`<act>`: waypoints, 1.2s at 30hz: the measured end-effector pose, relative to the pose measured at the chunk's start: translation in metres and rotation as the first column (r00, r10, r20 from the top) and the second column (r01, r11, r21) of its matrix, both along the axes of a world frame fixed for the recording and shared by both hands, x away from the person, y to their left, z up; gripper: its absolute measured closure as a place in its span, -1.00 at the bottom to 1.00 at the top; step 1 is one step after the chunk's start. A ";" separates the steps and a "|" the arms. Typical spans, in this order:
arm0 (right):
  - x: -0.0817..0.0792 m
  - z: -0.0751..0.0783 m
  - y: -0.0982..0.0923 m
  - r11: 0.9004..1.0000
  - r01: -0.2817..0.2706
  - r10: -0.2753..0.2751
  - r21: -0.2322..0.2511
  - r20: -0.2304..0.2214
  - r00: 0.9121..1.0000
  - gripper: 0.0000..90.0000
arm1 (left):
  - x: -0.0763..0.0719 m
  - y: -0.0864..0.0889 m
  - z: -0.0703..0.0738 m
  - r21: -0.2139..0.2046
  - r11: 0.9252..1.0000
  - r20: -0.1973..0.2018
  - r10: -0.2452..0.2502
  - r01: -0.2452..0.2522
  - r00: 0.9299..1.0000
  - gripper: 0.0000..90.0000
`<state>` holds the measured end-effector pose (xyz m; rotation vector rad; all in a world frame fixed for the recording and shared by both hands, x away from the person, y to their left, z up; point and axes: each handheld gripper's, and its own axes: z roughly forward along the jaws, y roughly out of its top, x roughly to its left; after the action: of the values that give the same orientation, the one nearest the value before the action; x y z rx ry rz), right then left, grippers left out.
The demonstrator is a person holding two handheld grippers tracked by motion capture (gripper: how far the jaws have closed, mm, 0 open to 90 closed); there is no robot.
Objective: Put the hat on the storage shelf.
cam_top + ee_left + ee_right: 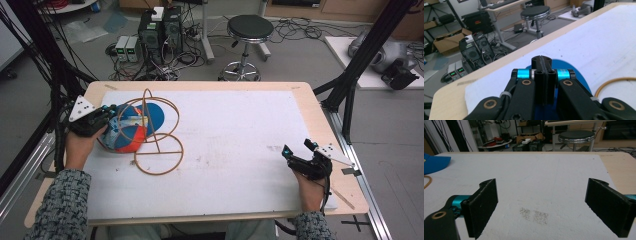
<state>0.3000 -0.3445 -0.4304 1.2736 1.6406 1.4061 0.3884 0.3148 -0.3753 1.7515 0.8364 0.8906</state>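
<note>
My left gripper (106, 116) is pinching the cap (131, 127) just ahead of its pressed-together jaws, so next I must lift it onto the wire stand (154, 131) beside it while my right gripper (296, 154) rests spread.

Blue, orange and white cap (131, 126) lies at the left of the table, within wooden hoop stand (159, 141), brim rearward.

blue-and-orange fabric cap (131, 127) partly behind tan wire stand (155, 135); brim mostly hidden under left gripper (541, 60)
</note>
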 end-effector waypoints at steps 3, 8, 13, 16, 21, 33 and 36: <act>-0.001 0.000 -0.002 1.000 0.004 -0.004 0.007 0.004 1.000 -0.77 | 0.007 0.001 0.009 0.001 1.000 -0.006 -0.011 0.011 1.000 0.99; -0.005 -0.001 -0.005 1.000 0.004 -0.004 0.008 0.003 1.000 -0.77 | 0.015 0.004 0.025 -0.013 1.000 0.008 -0.018 0.018 1.000 0.99; -0.010 -0.003 -0.009 1.000 -0.002 0.002 0.005 -0.002 1.000 -0.77 | 0.022 0.007 0.045 -0.001 1.000 0.029 -0.024 0.024 0.999 0.99; -0.014 -0.004 -0.010 1.000 -0.009 0.009 0.002 -0.005 1.000 -0.77 | 0.027 0.009 0.059 -0.010 1.000 0.043 -0.020 0.020 0.999 0.99; -0.023 -0.003 -0.013 1.000 -0.012 0.011 -0.028 -0.006 1.000 -0.77 | 0.034 0.010 0.091 -0.031 0.999 0.071 -0.016 0.018 0.997 0.99; -0.041 -0.005 -0.032 0.999 0.033 -0.034 -0.026 -0.016 0.999 -0.77 | 0.046 -0.007 0.143 -0.009 0.999 0.144 -0.044 0.045 0.989 0.99; -0.042 -0.005 -0.032 0.998 0.031 -0.032 -0.046 -0.016 0.999 -0.77 | 0.050 -0.013 0.154 -0.016 0.999 0.154 -0.039 0.042 0.987 0.99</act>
<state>0.2578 -0.3764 -0.4350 1.2834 1.6476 1.3354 0.4381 0.3020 -0.2210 1.6548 0.7044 0.9741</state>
